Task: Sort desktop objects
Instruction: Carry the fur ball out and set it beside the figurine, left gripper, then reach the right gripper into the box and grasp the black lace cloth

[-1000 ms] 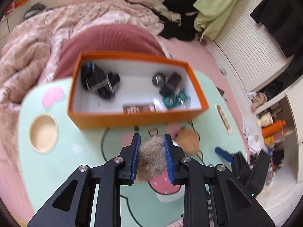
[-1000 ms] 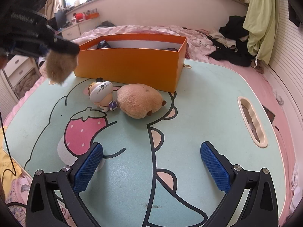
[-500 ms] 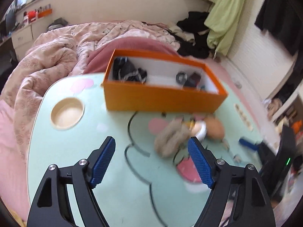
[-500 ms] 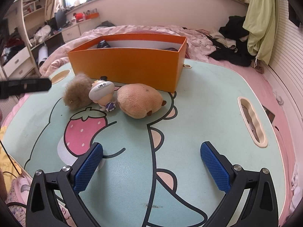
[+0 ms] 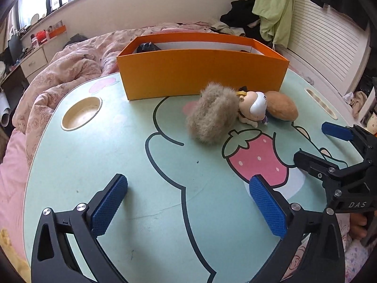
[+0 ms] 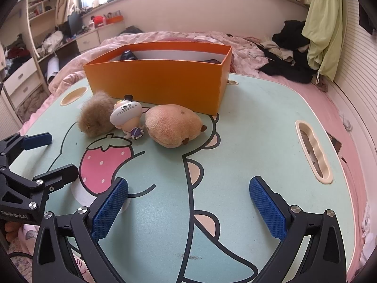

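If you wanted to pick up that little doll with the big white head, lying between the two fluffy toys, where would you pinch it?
Probably across the round white head of the doll, coming down from above. It lies wedged between the furry toy and the tan plush, so its sides are blocked; the head is its widest, firmest part, while the legs are thin.

Mint table (image 6: 259, 122) with cartoon strawberry print. Orange box (image 6: 165, 82) at 12 o'clock. Before it, a row touching: fur ball (image 6: 96, 115) at 10, figurine (image 6: 128, 120) (on its side), tan plush (image 6: 173, 125) centre.
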A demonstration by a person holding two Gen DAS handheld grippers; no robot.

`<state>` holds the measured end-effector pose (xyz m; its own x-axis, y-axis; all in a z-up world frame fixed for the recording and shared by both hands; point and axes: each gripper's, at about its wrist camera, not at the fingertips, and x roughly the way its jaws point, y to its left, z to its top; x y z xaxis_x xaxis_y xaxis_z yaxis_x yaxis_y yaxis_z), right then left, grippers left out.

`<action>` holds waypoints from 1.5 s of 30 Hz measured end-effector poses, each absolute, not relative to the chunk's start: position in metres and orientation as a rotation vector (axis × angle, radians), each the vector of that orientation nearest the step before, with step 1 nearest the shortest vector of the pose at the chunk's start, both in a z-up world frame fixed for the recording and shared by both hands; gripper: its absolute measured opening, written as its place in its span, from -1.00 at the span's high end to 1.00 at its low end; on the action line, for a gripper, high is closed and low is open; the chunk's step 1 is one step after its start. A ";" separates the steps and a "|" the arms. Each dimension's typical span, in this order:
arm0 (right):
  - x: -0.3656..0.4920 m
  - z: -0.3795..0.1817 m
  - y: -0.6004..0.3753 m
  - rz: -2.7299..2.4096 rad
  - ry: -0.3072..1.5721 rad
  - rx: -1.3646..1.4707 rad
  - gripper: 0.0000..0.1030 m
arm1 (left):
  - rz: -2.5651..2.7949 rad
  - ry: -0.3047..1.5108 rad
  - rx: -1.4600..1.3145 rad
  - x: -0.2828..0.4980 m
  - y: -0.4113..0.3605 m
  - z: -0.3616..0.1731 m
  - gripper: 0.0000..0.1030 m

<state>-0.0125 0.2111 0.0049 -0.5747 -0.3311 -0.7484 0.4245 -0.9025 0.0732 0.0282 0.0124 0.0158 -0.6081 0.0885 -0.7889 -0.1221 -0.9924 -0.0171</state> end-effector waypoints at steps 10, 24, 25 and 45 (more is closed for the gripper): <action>-0.012 0.005 0.212 -2.457 0.160 1.134 -1.00 | 2.721 0.056 -1.325 0.029 0.015 0.013 -0.99; -0.018 0.024 0.207 -2.417 0.114 1.128 -0.85 | 2.723 0.050 -1.317 0.030 0.013 0.013 -0.99; -0.020 0.034 0.204 -2.418 0.101 1.101 -0.85 | 2.723 0.050 -1.318 0.030 0.013 0.013 -0.99; -0.204 0.054 0.013 -2.160 0.437 1.327 0.01 | 2.725 0.047 -1.309 0.031 0.011 0.013 -0.99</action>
<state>-0.2035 0.0126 0.0542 -0.3523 -0.2911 -0.8895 0.6140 -0.7891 0.0151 0.0308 0.0115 0.0132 -0.6197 0.0926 -0.7794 -0.1197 -0.9926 -0.0228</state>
